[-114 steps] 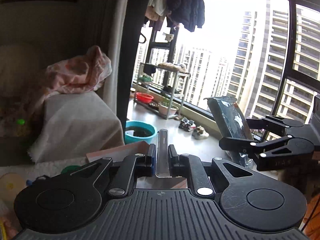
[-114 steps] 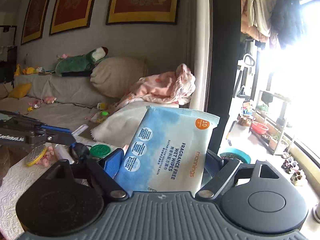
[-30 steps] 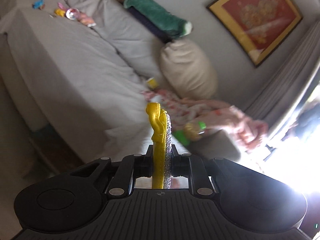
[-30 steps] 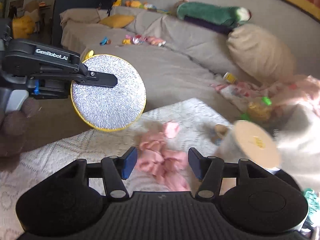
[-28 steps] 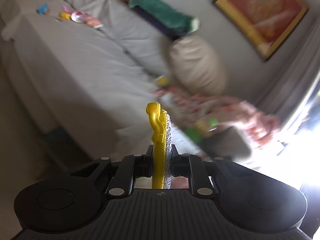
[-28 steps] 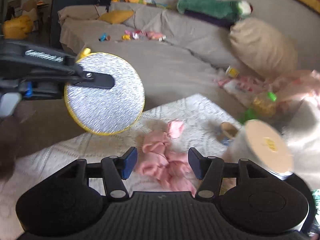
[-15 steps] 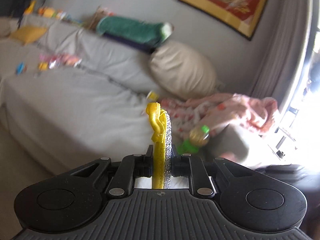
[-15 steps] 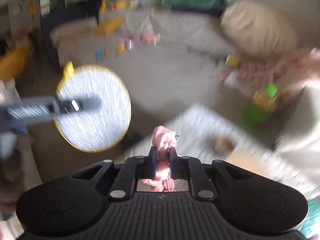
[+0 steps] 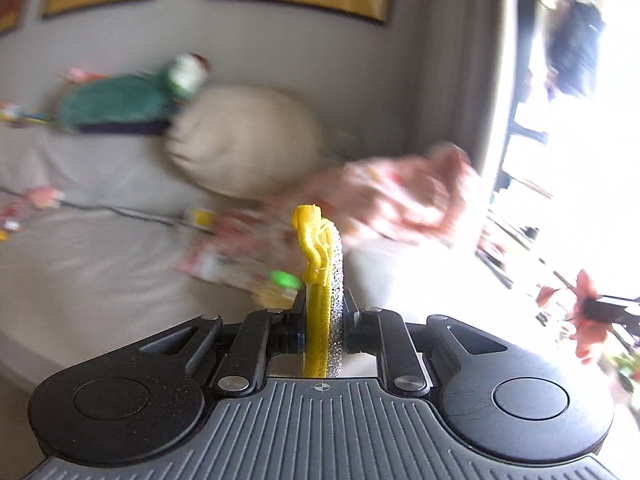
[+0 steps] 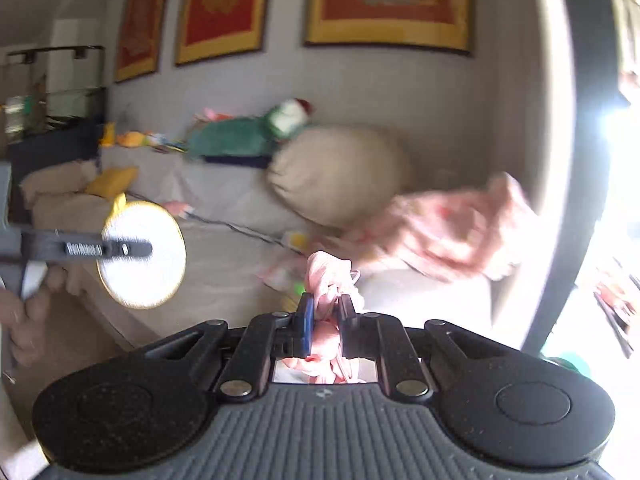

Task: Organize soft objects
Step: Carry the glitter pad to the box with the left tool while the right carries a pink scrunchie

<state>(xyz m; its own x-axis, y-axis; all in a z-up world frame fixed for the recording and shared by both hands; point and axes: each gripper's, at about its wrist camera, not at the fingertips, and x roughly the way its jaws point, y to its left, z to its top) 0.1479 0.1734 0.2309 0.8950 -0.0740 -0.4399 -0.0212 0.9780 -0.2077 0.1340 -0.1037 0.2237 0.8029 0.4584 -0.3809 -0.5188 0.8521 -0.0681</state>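
The yellow-edged scouring pad [image 9: 323,300] stands on edge, clamped between the left gripper [image 9: 323,330] jaws, likely so it stays clear while carried. The right gripper [image 10: 325,320] is pinched on a bunched pink cloth [image 10: 330,276], both aloft before the sofa [image 10: 208,264].

Long grey fabric-covered sofa [image 10: 208,268] along wall. On seat: round beige cushion [image 10: 340,176], crumpled pink patterned blanket [image 10: 452,228], yellow pillow [image 10: 112,180], small blurred toys. On backrest top: green plush toy [image 10: 240,136], lying flat.

Plush toy [image 10: 236,136] left of cushion [image 10: 340,172]
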